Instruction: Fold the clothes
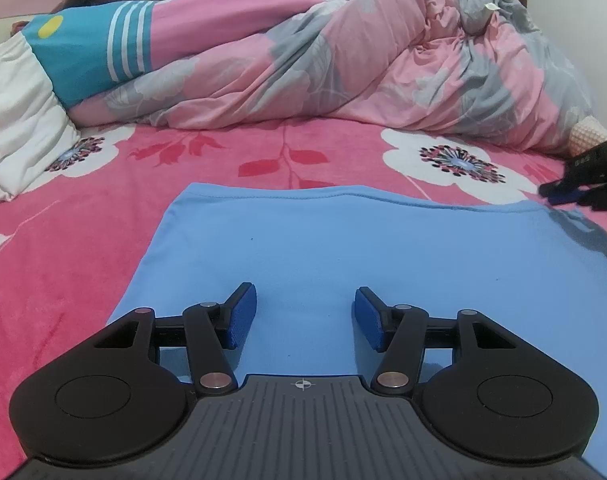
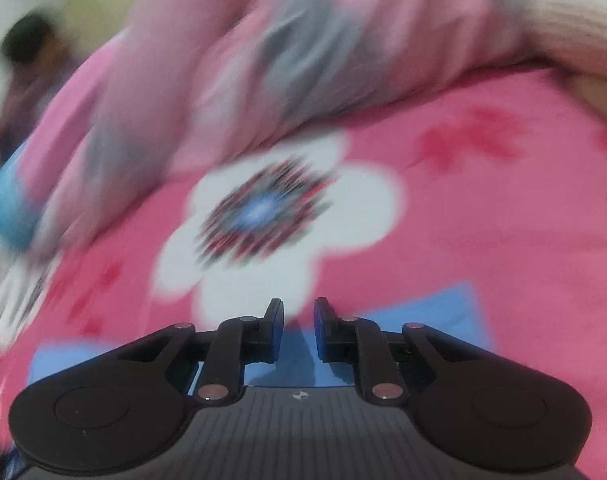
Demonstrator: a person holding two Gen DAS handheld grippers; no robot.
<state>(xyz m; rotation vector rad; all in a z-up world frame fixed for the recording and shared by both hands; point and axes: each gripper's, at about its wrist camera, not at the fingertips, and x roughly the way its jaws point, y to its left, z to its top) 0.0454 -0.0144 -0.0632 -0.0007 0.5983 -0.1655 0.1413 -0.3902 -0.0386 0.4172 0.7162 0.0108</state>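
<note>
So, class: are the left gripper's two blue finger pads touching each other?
Apart. The left wrist view shows the left gripper with a wide gap between its pads, and the light blue garment lies visible through that gap.

pink floral bed, bunched duvet, white wall

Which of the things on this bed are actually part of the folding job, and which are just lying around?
Part of the job:
- light blue garment, spread flat on the bed
- left gripper, fingers apart over the garment
- right gripper, at the garment's far corner

Just lying about:
- pink and grey floral duvet
- pink flowered bedsheet
- white bedding
- cream knitted item
</note>
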